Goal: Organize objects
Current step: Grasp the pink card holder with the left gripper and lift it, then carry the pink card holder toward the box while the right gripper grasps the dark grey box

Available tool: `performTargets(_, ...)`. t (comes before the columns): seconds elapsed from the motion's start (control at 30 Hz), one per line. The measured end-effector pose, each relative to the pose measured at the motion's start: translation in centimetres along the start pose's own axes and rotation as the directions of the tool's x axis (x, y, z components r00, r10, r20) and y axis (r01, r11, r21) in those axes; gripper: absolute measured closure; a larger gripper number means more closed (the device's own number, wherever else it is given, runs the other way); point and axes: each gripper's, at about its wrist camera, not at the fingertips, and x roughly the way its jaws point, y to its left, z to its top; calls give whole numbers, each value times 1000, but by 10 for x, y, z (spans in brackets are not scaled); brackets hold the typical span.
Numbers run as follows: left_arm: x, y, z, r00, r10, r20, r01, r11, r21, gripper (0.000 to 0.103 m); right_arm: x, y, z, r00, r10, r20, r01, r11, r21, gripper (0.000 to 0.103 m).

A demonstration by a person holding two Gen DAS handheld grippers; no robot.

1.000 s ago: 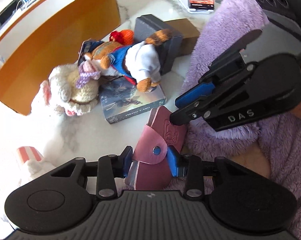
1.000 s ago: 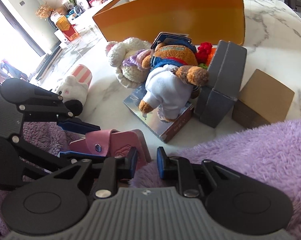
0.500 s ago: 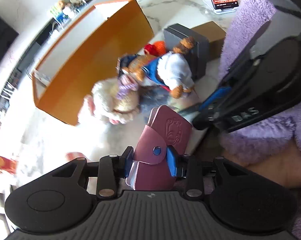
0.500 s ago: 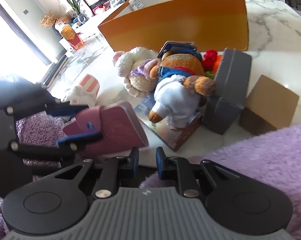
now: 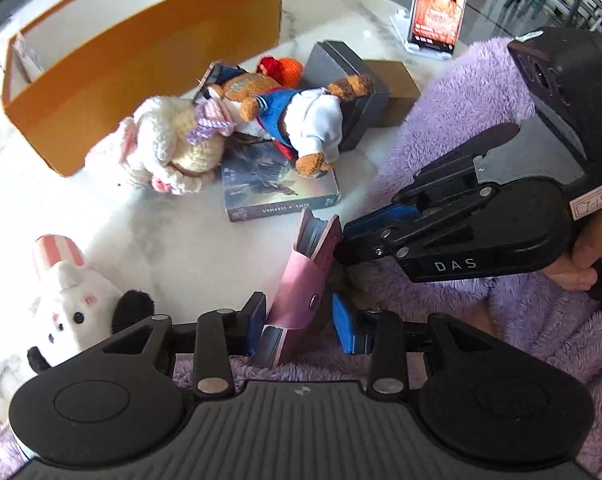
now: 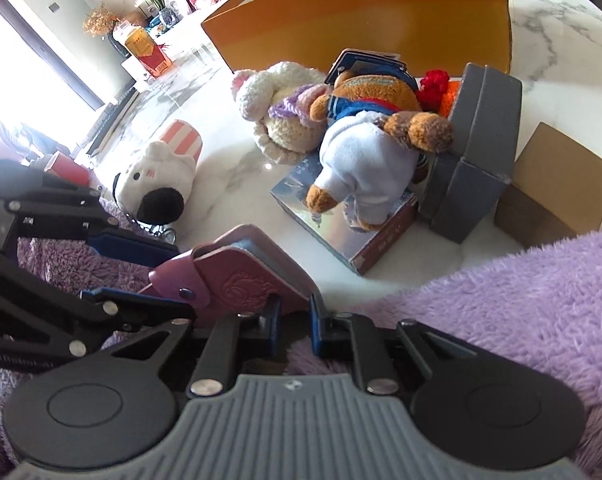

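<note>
A pink leather card wallet stands between the fingers of my left gripper, whose jaws have spread; only the left pad seems to touch it. It also shows in the right wrist view. My right gripper has its jaws nearly closed on the wallet's far edge; from the left wrist view its fingertips touch the wallet's top corner. An orange box stands open at the back of the marble table.
A cream bunny plush, a bear plush in a white hoodie, a photo-card box, a grey case and a brown carton cluster mid-table. A white plush with a striped hat lies left. A phone stand stands behind.
The left gripper's jaws have opened around the wallet after lifting it. The right gripper has come in and closed on the wallet's far edge.
</note>
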Motion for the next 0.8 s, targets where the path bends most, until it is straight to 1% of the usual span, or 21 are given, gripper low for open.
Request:
performTargets(0.03, 8, 3, 7, 1000, 5, -17, -5, 1000, 15, 71, 0, 0, -1, 1000, -3, -1, 3, 1000, -3, 88)
performTargets(0.17, 21, -3, 15, 998, 24, -59, -20, 998, 65, 72, -1, -5, -3, 1000, -1, 1, 1, 1000, 7, 88)
performTargets(0.3, 33, -7, 15, 997, 18, -80, -12, 998, 69, 73, -3, -7, -3, 1000, -9, -1, 9, 1000, 8, 88)
performTargets(0.4, 32, -13, 9, 998, 37, -52, -34, 997, 72, 74, -14, -8, -3, 1000, -17, 13, 17, 1000, 12, 87)
performTargets(0.5, 24, -19, 7, 998, 66, -23, -64, 995, 74, 75, -34, -8, 2, 997, -67, 50, 67, 998, 7, 82)
performTargets(0.63, 4, -18, 9, 997, 70, 24, -71, 997, 37, 76, -66, -10, 15, 988, -122, 95, 120, 992, 30, 80)
performTargets(0.8, -24, -11, 19, 993, 89, 79, -86, 996, -31, 78, -94, -8, 40, 968, -194, 157, 192, 981, 28, 79)
